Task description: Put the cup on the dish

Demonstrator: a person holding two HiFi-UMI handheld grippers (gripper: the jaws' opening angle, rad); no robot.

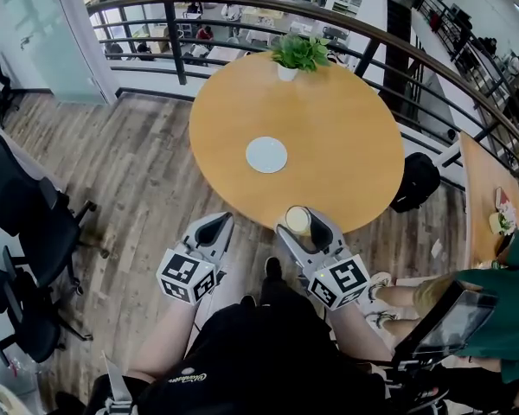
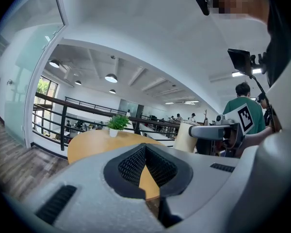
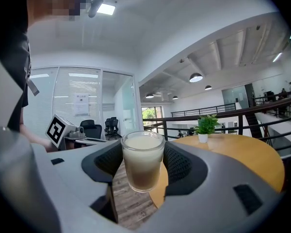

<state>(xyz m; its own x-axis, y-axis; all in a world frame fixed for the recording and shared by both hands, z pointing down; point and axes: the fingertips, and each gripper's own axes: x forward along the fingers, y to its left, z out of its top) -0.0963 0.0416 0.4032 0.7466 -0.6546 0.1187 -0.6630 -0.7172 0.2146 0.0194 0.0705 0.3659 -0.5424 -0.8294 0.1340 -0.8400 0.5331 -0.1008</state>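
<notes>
Counted: one cup (image 3: 142, 161), one dish (image 1: 266, 155), one potted plant (image 1: 299, 53), one round table (image 1: 329, 137), two grippers.

Right gripper (image 1: 304, 219): jaws pinched the cup from both sides, upright, raised at the table's near edge. The cup was well apart from the dish, which lay bare near the table's middle. The plant stood at the far edge.

Left gripper (image 1: 214, 227): jaw tips pressed together, nothing between them, held off the table just beside its near edge.
</notes>
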